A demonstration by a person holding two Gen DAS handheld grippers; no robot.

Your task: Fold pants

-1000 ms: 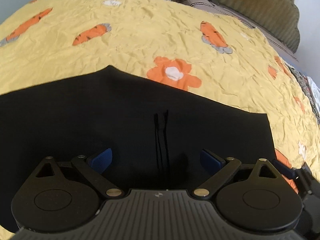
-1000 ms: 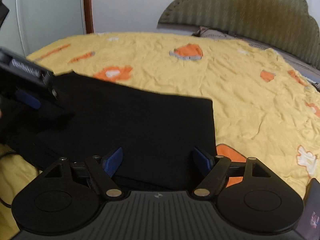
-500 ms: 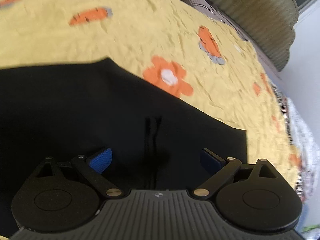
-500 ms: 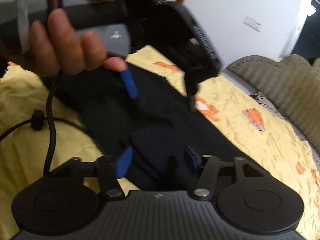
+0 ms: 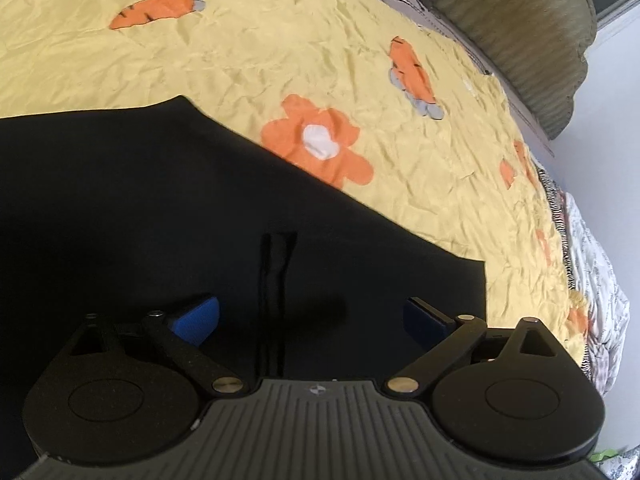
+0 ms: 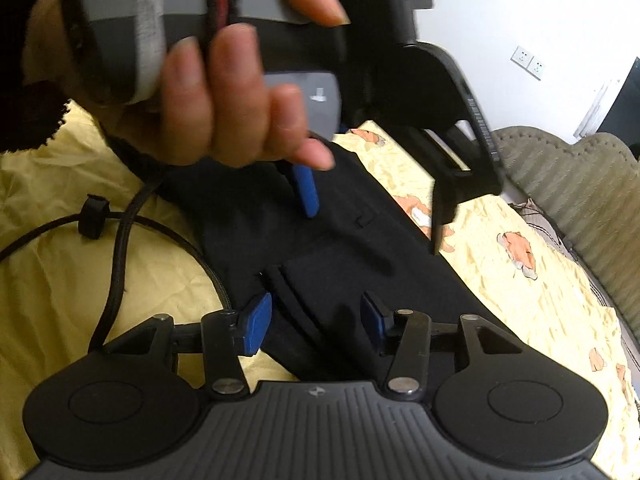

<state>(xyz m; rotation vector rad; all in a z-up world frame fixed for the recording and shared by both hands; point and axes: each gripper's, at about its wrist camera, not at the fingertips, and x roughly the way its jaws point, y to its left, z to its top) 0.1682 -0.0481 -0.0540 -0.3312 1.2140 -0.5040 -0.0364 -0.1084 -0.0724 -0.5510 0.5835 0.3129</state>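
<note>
1. Bed [image 5: 280, 40] filled both views, covered with a crumpled yellow sheet printed with orange carrots and an orange flower [image 5: 320, 144]; a ribbed olive headboard [image 6: 580, 192] stood behind it against a white wall.
2. Black pants [image 5: 160, 208] lay flat on the sheet, already doubled over, the upper layer's edge showing in the right wrist view.
3. Left hand-held gripper [image 5: 312, 316] hovered low over the pants, its blue-padded fingers [image 5: 196, 318] wide apart, nothing between them. A thin dark double strip of cloth ran up the fabric between the two fingers.
4. Right hand-held gripper [image 6: 316, 320] sat at the near edge of the pants, fingers partly apart, straddling folded fabric edges; whether the pads touched the cloth could not be told.
5. Right wrist view also caught the person's left hand [image 6: 224, 112] wrapped around the other gripper's grey handle, close to the lens and blurred.
6. Black braided cable [image 6: 120, 248] looped across the sheet left of the pants.
</note>
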